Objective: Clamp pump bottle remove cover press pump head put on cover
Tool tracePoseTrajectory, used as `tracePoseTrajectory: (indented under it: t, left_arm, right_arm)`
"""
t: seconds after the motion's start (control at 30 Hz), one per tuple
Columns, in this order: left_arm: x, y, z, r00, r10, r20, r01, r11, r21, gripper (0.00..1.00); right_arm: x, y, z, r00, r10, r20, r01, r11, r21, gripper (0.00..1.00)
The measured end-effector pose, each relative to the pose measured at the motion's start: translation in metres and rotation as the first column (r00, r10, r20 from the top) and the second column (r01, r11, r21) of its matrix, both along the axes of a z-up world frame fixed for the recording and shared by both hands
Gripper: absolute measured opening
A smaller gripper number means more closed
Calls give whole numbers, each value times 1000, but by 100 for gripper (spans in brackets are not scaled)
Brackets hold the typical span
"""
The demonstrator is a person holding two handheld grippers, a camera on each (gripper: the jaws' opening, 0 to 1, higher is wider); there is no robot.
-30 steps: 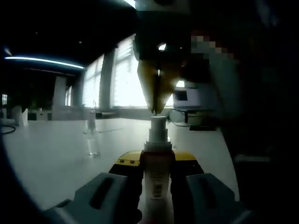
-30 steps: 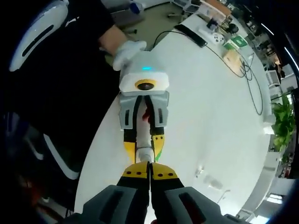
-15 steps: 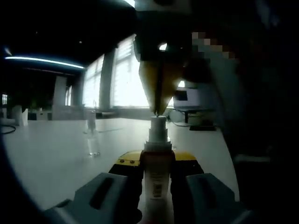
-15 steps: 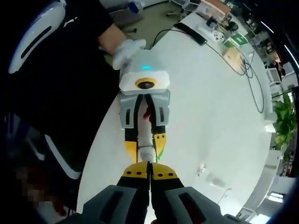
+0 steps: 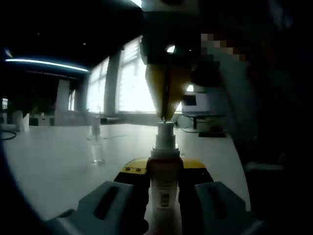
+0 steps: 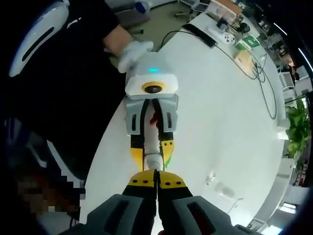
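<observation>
The left gripper has its jaws clenched on the bottle, holding it upright above the desk. That steadies it so the right gripper, jaws closed together, can bear down on the pump head. The cover stands apart on the desk.

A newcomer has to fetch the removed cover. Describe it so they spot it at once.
Start at the big white table. In the left gripper view, look left of the pump bottle clamped in the left gripper. The small see-through cover stands alone there, while the bottle is opaque and held.
</observation>
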State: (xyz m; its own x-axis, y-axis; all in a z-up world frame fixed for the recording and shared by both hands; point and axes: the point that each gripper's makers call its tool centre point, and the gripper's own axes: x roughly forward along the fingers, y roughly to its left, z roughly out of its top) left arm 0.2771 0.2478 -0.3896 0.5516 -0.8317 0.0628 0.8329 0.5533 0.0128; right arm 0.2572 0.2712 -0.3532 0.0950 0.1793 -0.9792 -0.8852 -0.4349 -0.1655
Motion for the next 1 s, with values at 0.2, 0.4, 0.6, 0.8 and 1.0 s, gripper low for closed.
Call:
tracePoseTrajectory:
  t: [0.2, 0.4, 0.6, 0.8, 1.0]
  left_arm:
    - [1, 0, 0, 1000, 1, -1, -1, 1000, 0, 13]
    - [0, 0, 0, 1000, -2, 1, 2, 1000, 0, 13]
    - [-2, -1, 1, 1000, -2, 3, 2, 1000, 1, 13]
    - [1, 0, 0, 1000, 0, -2, 0, 1000, 0, 13]
    - [0, 1, -1, 1000, 3, -1, -3, 1000, 1, 13]
  right_arm:
    - [-1, 0, 0, 1000, -3, 5, 3, 1000, 1, 0]
    - [1, 0, 0, 1000, -4, 11, 4, 1000, 5, 0]
    - [-1, 1, 1, 1000, -15, -2, 15, 1000, 11, 0]
    - [-1, 0, 0, 1000, -21, -2, 21, 1000, 9, 0]
    - [2, 3, 0, 996, -91, -14, 91, 996, -4, 0]
